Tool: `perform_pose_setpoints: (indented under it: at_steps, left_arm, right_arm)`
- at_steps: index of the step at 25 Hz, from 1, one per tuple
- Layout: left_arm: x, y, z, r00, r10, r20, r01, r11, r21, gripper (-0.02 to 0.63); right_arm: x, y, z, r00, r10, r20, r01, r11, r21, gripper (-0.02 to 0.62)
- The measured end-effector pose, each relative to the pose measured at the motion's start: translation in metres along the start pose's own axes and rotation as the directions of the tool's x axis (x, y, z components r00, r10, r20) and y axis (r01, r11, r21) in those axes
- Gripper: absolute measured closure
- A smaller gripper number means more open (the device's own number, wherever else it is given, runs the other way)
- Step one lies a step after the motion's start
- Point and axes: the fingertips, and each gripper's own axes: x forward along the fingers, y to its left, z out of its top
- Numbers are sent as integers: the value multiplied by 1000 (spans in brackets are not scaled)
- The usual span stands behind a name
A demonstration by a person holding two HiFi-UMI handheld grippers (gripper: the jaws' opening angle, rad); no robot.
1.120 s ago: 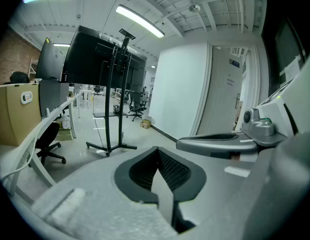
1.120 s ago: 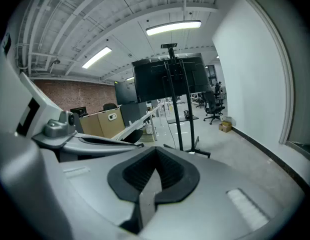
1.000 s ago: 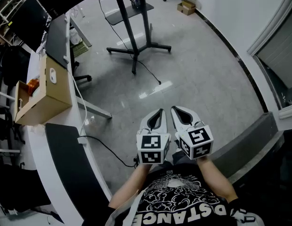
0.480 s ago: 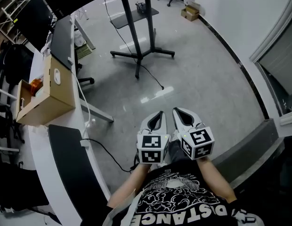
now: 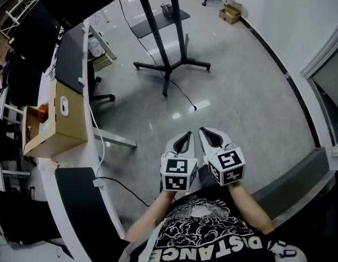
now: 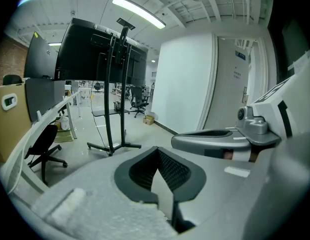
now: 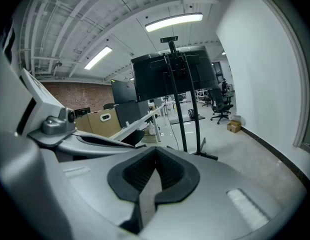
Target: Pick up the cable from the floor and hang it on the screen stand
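Observation:
The black screen stand [image 5: 168, 48] rises at the top centre of the head view, its legs spread on the grey floor. A thin black cable [image 5: 183, 95] trails from its base along the floor toward me and ends in a small plug. My left gripper [image 5: 184, 136] and right gripper [image 5: 205, 132] are held side by side in front of my chest, well short of the cable, both shut and empty. In the left gripper view the closed left gripper [image 6: 156, 151] points at the stand [image 6: 114, 109]. The right gripper [image 7: 156, 153] faces the stand [image 7: 181, 109] too.
A white desk [image 5: 76, 146] runs along the left with a cardboard box [image 5: 60, 121] and a dark monitor [image 5: 71, 51]. An office chair [image 5: 98, 94] stands beside it. Another cable [image 5: 122, 183] loops off the desk. A white wall [image 5: 300, 31] borders the right.
The view has moved forward over the floor: stand and cable end sit lower and nearer. Both grippers stay shut and side by side in front of me.

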Motion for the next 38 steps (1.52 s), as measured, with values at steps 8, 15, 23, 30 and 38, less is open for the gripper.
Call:
perform_pose_setpoints:
  at_steps: [8, 15, 23, 30, 38]
  left_arm:
    - [76, 9, 37, 998, 37, -42, -38, 999, -36, 611]
    - [124, 10, 56, 995, 70, -74, -72, 997, -26, 611]
    - [151, 19, 65, 991, 89, -98, -93, 995, -35, 611]
    - [176, 36, 68, 991, 76, -114, -82, 995, -53, 611]
    - [216, 85, 76, 990, 45, -132, -57, 995, -84, 611]
  right_arm:
    - [47, -66, 26, 998, 57, -21, -57, 998, 30, 591]
    - [72, -109, 43, 996, 88, -33, -86, 995, 52, 591]
    - [92, -133, 45, 994, 97, -41, -93, 992, 81, 591]
    - [116, -149, 38, 993, 83, -83, -76, 993, 88, 591]
    - [175, -157, 45, 988, 69, -137, -60, 996, 70, 591]
